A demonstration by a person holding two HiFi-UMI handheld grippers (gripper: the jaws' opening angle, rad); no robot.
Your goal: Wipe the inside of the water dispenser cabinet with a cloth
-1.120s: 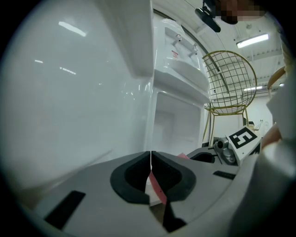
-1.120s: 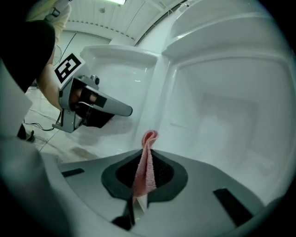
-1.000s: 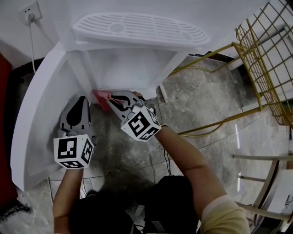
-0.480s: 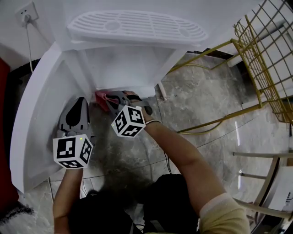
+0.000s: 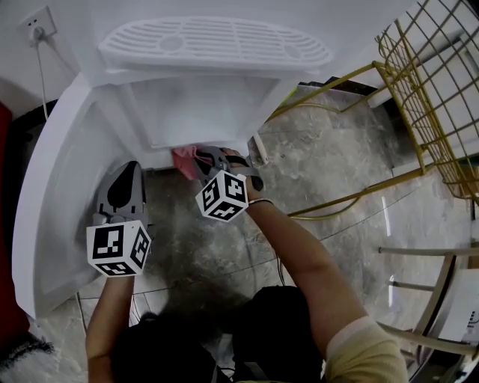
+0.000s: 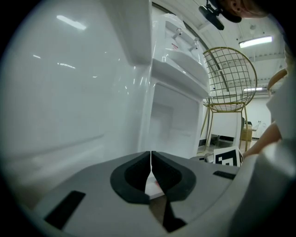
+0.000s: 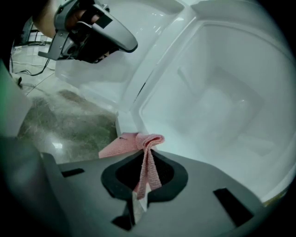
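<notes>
The white water dispenser [image 5: 217, 45] stands with its lower cabinet [image 5: 198, 112] open, its door [image 5: 63, 187] swung out to the left. My right gripper [image 5: 196, 155] is shut on a pink cloth [image 5: 183, 158] at the cabinet's bottom front edge. In the right gripper view the pink cloth [image 7: 143, 152] is pinched between the jaws and folds over the cabinet's front lip [image 7: 127, 122], with the white cabinet interior [image 7: 217, 102] ahead. My left gripper [image 5: 129, 173] hangs shut and empty beside the open door; in its own view the left gripper [image 6: 151, 159] points at the door [image 6: 69, 102] and the cabinet opening [image 6: 173, 120].
A gold wire chair [image 5: 426, 97] stands to the right on the grey marble floor [image 5: 322, 172]. A wall socket [image 5: 37, 22] with a white cord sits at the top left. A red surface [image 5: 4, 224] borders the left edge. The drip grille [image 5: 217, 41] tops the dispenser front.
My right gripper has carried the pink cloth rightward along the cabinet's bottom front edge, after a small shift left. The left gripper has stayed where it was.
</notes>
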